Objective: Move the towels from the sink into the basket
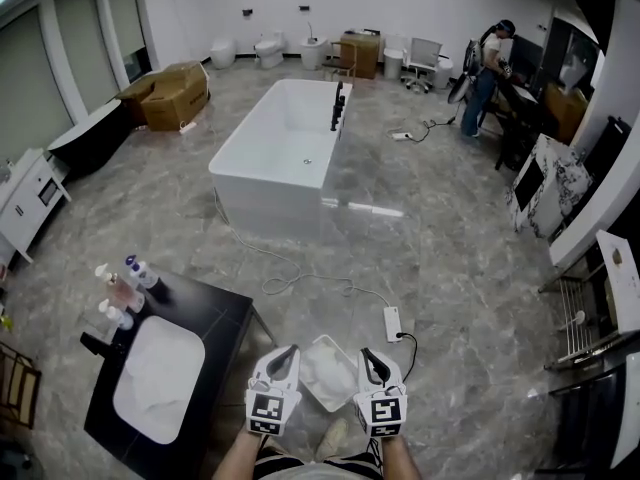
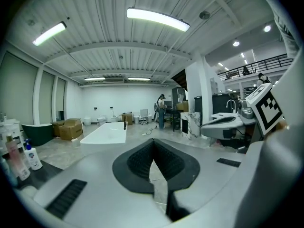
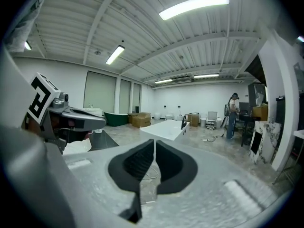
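Marble floor (image 1: 450, 268), basket (image 1: 338, 347), bathtub (image 1: 262, 200), power strip (image 1: 393, 323)

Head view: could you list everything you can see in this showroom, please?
bathtub: one, white, middle of the floor
cardboard boxes: two, brown, far left
toilets: at least two, white, far wall
person: one, white top, far right
vanity: one, black, near left
sink: one, white, set in the vanity
bottles: several, mixed colours, behind the sink
basket: one, white, on the floor
power strip: one, white, right of the basket
left gripper: grey, shut, empty
right gripper: grey, shut, empty
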The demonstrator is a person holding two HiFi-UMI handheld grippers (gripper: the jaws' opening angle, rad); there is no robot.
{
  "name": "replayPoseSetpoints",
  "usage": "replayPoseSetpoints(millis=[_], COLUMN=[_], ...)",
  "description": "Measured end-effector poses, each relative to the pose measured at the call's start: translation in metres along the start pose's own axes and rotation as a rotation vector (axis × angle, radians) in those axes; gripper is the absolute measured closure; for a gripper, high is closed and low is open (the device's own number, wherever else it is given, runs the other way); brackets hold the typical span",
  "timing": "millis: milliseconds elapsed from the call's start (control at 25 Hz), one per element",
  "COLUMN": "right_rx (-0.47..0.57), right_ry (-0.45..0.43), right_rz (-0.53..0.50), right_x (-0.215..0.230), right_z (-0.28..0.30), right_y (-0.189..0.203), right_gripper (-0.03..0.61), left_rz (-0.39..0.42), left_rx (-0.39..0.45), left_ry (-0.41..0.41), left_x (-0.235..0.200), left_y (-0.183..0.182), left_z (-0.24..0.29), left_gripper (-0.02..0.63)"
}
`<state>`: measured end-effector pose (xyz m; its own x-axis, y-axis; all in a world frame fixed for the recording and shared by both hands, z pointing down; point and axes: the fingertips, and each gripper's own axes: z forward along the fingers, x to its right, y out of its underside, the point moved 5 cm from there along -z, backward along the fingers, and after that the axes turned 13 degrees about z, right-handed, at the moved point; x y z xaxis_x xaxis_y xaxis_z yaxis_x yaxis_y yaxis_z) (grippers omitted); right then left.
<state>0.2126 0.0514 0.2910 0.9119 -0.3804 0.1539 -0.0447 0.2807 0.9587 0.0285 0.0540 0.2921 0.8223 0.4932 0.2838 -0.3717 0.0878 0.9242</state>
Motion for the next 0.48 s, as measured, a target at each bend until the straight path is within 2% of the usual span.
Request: replayPoseSetpoints(millis=[160,480], right_rx=[0.016,0.017], right_ry=[-0.010,-0.048], right_rz=[-0.013,-0.014], right_x=[-0.001,-0.003], right_z=[-0.013,-0.016], right_y=[-0.009,-0.011], right_gripper=[0.577,0.577], left_rz=[0.014,-0.019], left_rx=[0.008,0.007], left_ry=[0.007,-0.005], left_x=[0.013,0.020], left_y=[-0.007,-0.006], left_z=[-0.010,-0.016], left_gripper=[0.604,0.604])
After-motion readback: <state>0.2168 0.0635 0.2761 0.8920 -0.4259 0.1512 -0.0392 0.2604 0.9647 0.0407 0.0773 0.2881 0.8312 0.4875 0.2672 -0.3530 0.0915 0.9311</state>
